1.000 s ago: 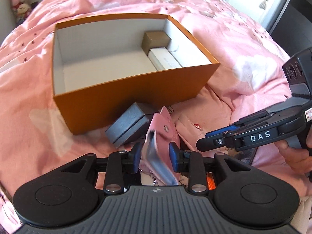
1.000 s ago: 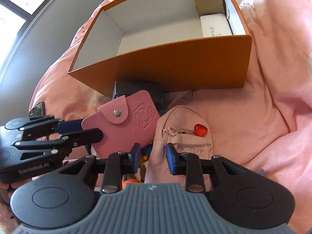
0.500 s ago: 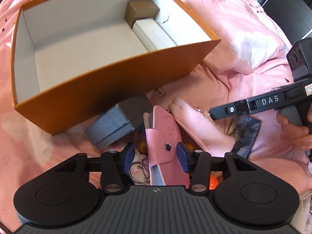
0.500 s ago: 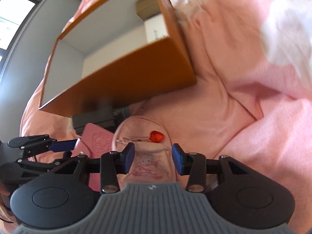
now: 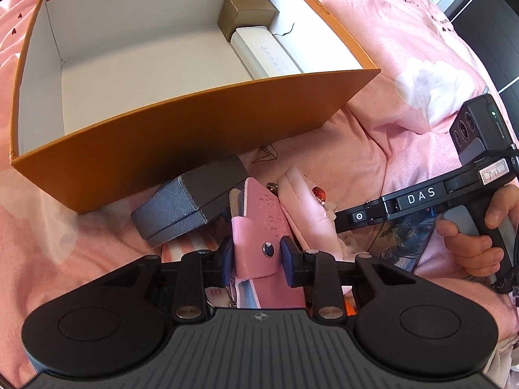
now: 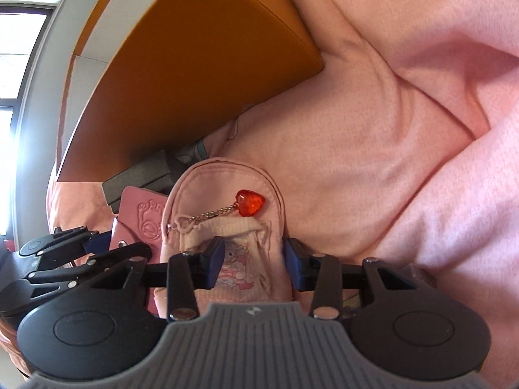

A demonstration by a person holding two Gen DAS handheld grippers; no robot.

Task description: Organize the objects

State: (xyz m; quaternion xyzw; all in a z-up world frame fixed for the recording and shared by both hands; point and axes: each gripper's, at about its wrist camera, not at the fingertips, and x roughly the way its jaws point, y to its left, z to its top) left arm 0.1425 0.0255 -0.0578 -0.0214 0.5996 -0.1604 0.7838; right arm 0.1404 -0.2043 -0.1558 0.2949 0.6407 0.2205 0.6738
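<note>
Left hand-held gripper clamps a pink snap-button card wallet just above a pink bedspread, beside a grey case lying against an orange cardboard box. Right hand-held gripper straddles a pink mini backpack pouch with a red heart charm; whether its pads press the fabric cannot be told. Lifting the wallet clear of the box's near wall before release looks wise, setting it beside the white case and brown box inside.
</note>
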